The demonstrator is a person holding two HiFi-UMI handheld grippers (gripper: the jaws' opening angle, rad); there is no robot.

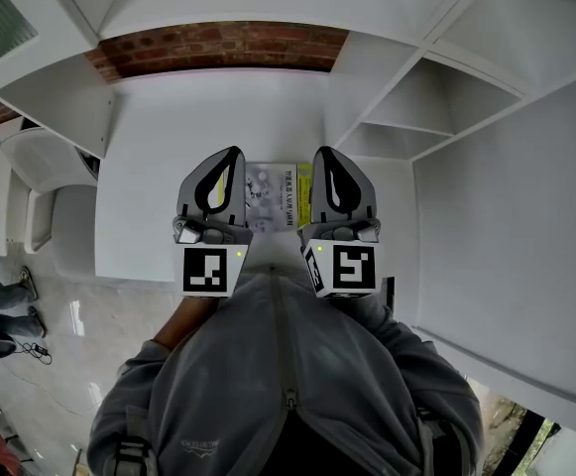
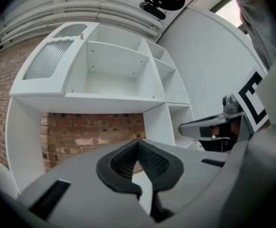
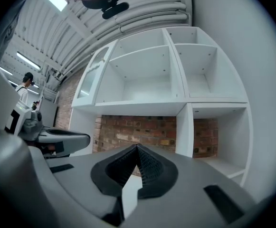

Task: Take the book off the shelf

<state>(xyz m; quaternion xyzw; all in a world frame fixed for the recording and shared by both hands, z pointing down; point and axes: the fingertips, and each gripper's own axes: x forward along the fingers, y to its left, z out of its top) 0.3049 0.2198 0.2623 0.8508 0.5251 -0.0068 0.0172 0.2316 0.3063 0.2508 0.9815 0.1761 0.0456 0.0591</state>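
The book (image 1: pixel 276 196) lies flat on the white desk (image 1: pixel 159 147), cover up, about midway along the desk's width and closer to its near edge than to the brick wall (image 1: pixel 218 48) at the back. Its right edge shows a yellow strip. In the head view it sits between the two grippers, and their bodies hide its near end. Whether either gripper touches it cannot be told.

The left gripper (image 1: pixel 232 159) is at the book's left side and the right gripper (image 1: pixel 324 159) at its right side. They are side by side and point toward the wall. Each gripper's own view shows its fingers pressed together at the tips with nothing between them.

Beyond the fingertips in both gripper views is the white shelf (image 3: pixel 147 75), with bare compartments above the desk and along its right edge. A grey jacket (image 1: pixel 288 385) fills the bottom of the head view.
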